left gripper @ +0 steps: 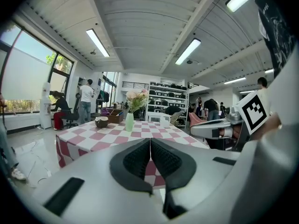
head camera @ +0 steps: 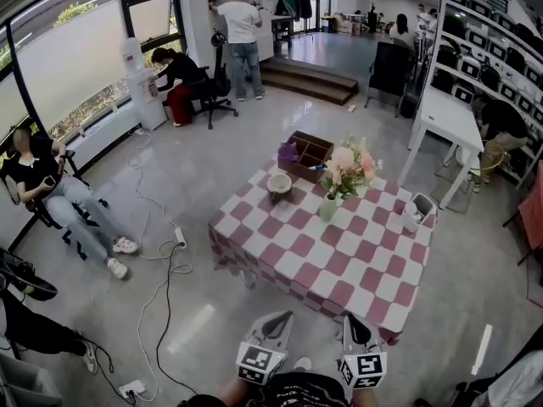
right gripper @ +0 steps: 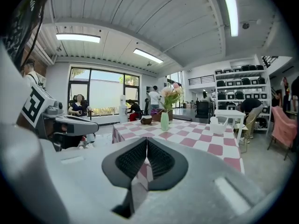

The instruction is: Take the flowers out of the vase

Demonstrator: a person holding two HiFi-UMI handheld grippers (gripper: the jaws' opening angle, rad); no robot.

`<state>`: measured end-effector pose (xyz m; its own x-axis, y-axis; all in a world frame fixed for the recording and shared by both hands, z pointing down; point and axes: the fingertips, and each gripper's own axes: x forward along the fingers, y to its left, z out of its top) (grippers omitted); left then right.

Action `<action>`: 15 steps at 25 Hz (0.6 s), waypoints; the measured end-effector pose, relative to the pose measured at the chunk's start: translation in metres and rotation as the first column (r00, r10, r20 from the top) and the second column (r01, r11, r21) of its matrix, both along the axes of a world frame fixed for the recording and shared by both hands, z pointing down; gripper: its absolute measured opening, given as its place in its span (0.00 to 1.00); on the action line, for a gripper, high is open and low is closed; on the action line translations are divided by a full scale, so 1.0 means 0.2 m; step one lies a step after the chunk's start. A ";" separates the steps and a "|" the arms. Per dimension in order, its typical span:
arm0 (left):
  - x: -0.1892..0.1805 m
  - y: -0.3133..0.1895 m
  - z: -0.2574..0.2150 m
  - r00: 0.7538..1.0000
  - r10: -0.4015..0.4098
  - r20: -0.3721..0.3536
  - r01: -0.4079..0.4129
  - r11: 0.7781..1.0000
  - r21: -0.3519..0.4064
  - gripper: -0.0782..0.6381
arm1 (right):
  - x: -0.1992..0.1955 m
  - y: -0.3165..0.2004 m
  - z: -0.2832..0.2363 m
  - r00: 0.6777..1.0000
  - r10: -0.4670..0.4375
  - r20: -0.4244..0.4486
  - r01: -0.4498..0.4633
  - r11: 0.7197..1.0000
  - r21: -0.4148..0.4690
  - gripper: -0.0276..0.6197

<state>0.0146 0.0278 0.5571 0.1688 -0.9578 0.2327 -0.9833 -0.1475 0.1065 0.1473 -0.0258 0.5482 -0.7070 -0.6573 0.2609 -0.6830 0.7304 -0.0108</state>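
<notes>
Standing on the checked table (head camera: 356, 270), well ahead of both pairs of fingers, the vase (head camera: 328, 209) holds the flowers (head camera: 349, 166). The left gripper (left gripper: 150, 147) and right gripper (right gripper: 146, 148) have their fingers pressed together, empty.

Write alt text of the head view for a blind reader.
A table with a pink checked cloth holds a green vase of flowers, a bowl and a wooden box. The left gripper and right gripper sit at the bottom edge, short of the table, fingers shut.
</notes>
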 end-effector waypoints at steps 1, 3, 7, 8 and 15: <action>0.02 -0.03 0.00 1.000 -0.001 0.000 0.001 1.000 0.001 0.12 | 0.01 -0.04 0.00 1.000 -0.006 0.002 0.006 1.000 0.000 0.05; 0.05 -0.10 -0.01 1.000 -0.006 -0.003 0.006 1.000 0.002 0.12 | 0.02 -0.10 0.00 1.000 -0.018 0.005 0.018 1.000 0.002 0.05; 0.08 -0.21 -0.01 1.000 -0.029 0.001 0.029 1.000 0.011 0.12 | 0.03 -0.21 0.01 0.998 -0.055 0.018 0.055 0.998 0.005 0.05; 0.09 -0.24 -0.02 0.999 -0.033 0.003 0.033 0.999 0.016 0.13 | 0.03 -0.23 0.01 0.998 -0.064 0.019 0.064 0.998 0.003 0.05; 0.13 -0.33 -0.02 0.998 -0.060 0.003 0.060 0.998 0.002 0.12 | 0.05 -0.34 0.03 0.996 -0.081 0.027 0.082 0.997 -0.015 0.05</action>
